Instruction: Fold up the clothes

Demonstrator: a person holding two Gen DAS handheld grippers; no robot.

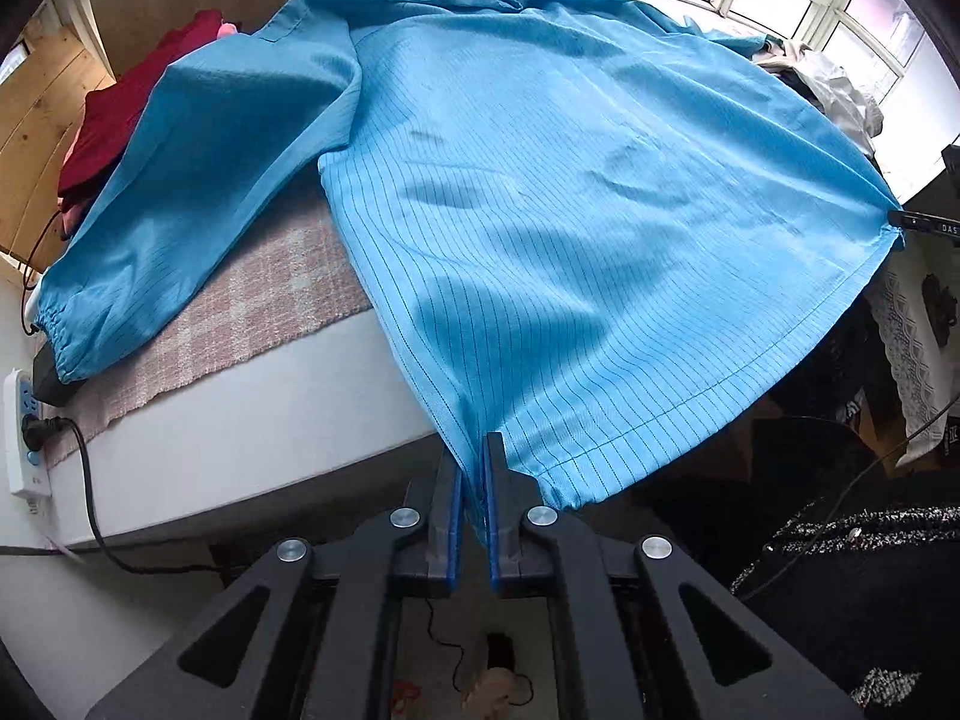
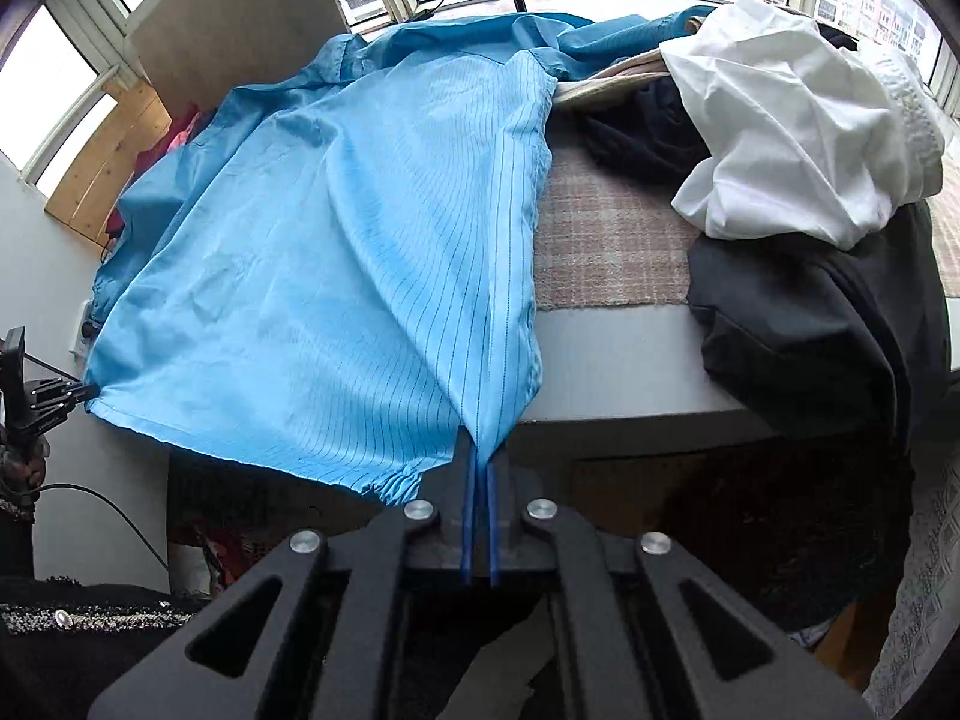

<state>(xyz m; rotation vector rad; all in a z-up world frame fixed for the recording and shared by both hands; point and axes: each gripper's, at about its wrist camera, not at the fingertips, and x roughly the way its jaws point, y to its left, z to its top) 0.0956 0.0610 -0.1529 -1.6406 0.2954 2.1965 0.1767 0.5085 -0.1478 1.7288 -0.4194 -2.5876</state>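
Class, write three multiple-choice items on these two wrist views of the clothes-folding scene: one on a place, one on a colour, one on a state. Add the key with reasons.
1. Where does the white garment lie?
A. on the dark clothes
B. on the floor
C. on the blue jacket

2. What colour are the clothes piled beyond the blue jacket's sleeve?
A. green
B. red
C. yellow

3. How does the left hand-held gripper stand?
A. open above the bed
B. shut on nothing
C. shut on the jacket's hem

Key: 1 A, it rests on the dark clothes; 2 B, a red pile shows; 3 C, blue hem cloth sits between its closed fingers.
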